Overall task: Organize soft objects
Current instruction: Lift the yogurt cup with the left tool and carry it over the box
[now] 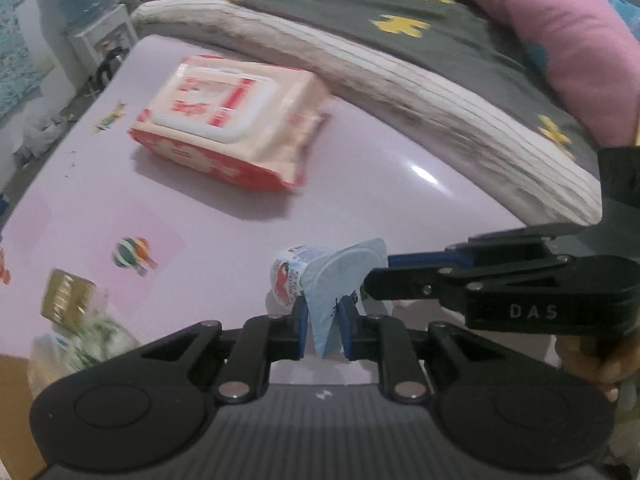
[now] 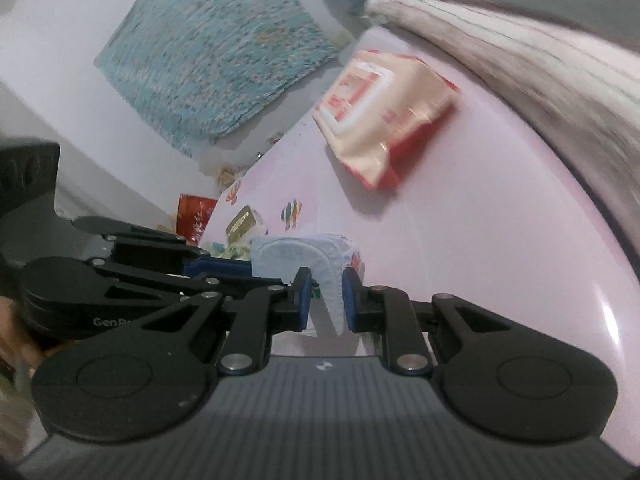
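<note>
A small pale blue soft packet [image 1: 344, 272] with red print on one end hangs just above the pink table [image 1: 380, 200]. My left gripper [image 1: 323, 320] is shut on its lower edge. From the right, my right gripper [image 1: 372, 282] clamps the packet's far side. In the right wrist view the same packet [image 2: 296, 260] sits between the pads of my right gripper [image 2: 327, 300], and my left gripper [image 2: 244, 274] reaches in from the left. A red and cream wet-wipes pack [image 1: 228, 120] [image 2: 384, 116] lies flat farther back on the table.
A folded striped white cloth [image 1: 440, 92] lies along the table's far edge under a grey blanket [image 1: 360, 4] and a pink pillow [image 1: 560, 40]. Small packets [image 1: 68, 300] sit at the near left corner. A teal mat [image 2: 216, 48] lies on the floor.
</note>
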Tool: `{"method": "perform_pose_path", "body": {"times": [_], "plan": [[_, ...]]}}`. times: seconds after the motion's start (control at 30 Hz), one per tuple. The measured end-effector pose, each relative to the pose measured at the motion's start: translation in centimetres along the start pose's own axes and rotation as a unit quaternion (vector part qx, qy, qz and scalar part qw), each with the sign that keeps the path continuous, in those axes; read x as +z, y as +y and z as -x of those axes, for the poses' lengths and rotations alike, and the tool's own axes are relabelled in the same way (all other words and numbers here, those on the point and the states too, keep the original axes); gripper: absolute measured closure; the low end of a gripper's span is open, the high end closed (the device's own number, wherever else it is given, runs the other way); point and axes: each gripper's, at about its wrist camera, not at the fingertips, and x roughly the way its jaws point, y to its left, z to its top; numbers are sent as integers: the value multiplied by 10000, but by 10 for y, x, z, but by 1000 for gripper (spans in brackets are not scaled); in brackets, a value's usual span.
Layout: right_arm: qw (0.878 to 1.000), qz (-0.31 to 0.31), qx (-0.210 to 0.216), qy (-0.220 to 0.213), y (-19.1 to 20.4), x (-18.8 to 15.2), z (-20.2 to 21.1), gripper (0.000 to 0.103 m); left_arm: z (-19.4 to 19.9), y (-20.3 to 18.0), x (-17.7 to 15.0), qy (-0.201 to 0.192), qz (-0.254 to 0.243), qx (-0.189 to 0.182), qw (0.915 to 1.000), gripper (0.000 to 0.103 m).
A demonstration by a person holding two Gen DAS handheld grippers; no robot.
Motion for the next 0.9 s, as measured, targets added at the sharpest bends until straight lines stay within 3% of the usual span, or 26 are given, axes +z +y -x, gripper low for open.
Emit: {"method": "perform_pose_path", "body": {"times": [0.3,0.47,0.7,0.9], "plan": [[9984,-533,70,-160,9,-66,86,86,35,-49,-41,-123,115,-509,9986,80],[9968,-754,137,-224,6,-82,113,85,36,-52,-51,-113,437,-807,9957,78],[9907,-1338,184,-159,-17,-76,101,85,15,-38,-51,-84,1075,-967,9895,73],[9859,-1628,333,-212,-24,-70,94,85,10,-32,-48,-93,1257,-1009,9869,67]]}}
